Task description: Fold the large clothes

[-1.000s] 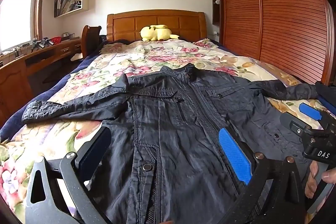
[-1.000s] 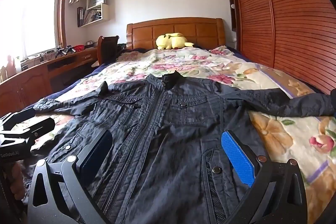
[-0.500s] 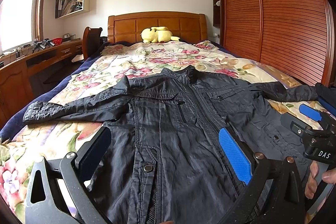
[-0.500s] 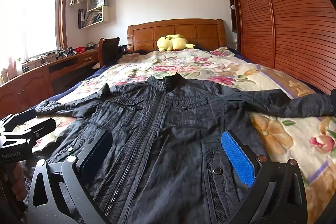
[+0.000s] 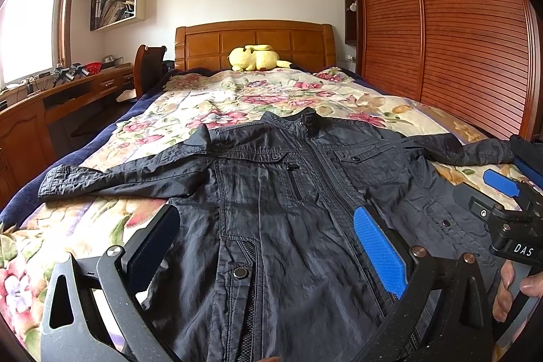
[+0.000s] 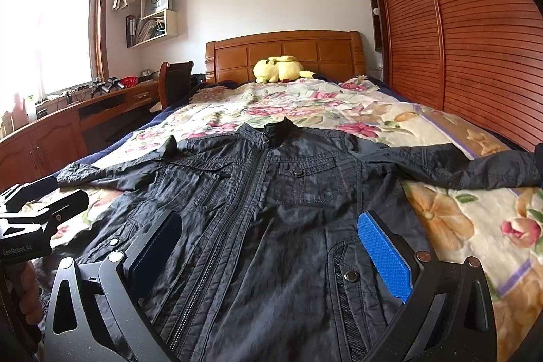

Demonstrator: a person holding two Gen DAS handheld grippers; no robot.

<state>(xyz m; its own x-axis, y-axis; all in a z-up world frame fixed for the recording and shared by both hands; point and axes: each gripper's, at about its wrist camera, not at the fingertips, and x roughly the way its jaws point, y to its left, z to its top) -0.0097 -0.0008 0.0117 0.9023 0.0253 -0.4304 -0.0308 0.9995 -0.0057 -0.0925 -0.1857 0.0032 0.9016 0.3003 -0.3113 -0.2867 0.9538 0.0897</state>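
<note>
Jacket (image 5: 271, 192), dark and zipped, lies front-up on our floral bedspread (image 5: 210, 100), with a yellow plush toy (image 5: 258, 58) by the headboard (image 5: 254, 42) and nothing on top. Its collar points toward the headboard, its sleeves spread sideways. Our left gripper (image 5: 261, 246) and right gripper (image 6: 268, 250) hover over the hem, jaws apart.

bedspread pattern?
Floral bedspread: pink and orange flowers on cream. Clearest in the right wrist view.
</note>
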